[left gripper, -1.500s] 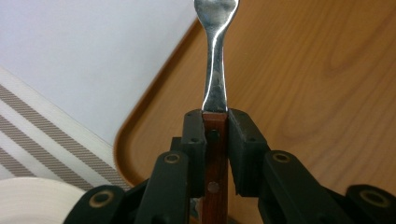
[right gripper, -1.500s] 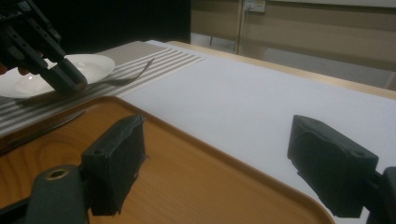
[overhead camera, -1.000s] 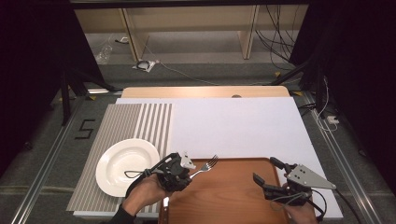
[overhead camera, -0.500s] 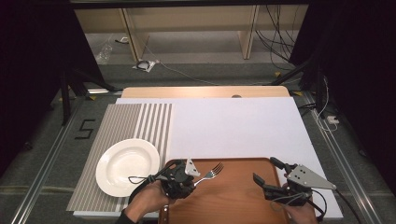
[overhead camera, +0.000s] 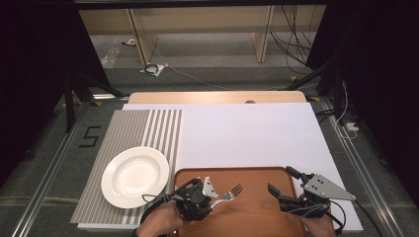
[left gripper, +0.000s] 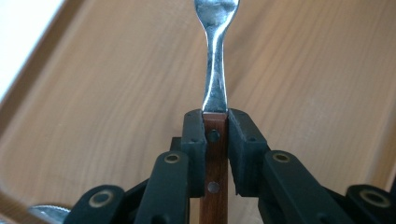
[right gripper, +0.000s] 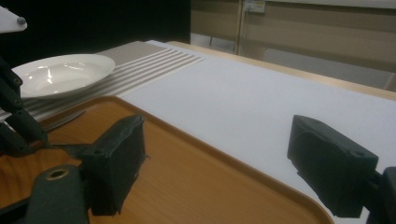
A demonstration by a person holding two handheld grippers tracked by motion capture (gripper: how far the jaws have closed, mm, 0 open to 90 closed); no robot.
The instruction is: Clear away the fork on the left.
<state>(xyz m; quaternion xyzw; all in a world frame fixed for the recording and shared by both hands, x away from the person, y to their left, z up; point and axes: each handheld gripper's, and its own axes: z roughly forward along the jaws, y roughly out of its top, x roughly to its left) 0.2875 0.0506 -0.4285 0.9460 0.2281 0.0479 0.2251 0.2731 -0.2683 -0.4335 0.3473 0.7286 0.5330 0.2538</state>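
Observation:
A fork (overhead camera: 228, 195) with a brown wooden handle (left gripper: 215, 163) and steel tines lies over the orange-brown tray (overhead camera: 257, 217) at the near edge. My left gripper (overhead camera: 205, 197) is shut on the fork's handle, the jaws pressing it from both sides in the left gripper view (left gripper: 215, 140). The tines point right and away. My right gripper (overhead camera: 284, 185) hovers open over the tray's right part, and in the right gripper view (right gripper: 219, 168) nothing sits between its fingers. The other gripper's arm (right gripper: 14, 116) shows at the left there.
A white plate (overhead camera: 135, 175) rests on a grey striped placemat (overhead camera: 148, 133) left of the tray. A white sheet (overhead camera: 247, 133) covers the middle and right of the table. A wooden board edge (overhead camera: 212, 97) runs along the far side.
My left gripper has slid toward the near edge and a little right with the fork held in it. The right gripper has stayed in place.

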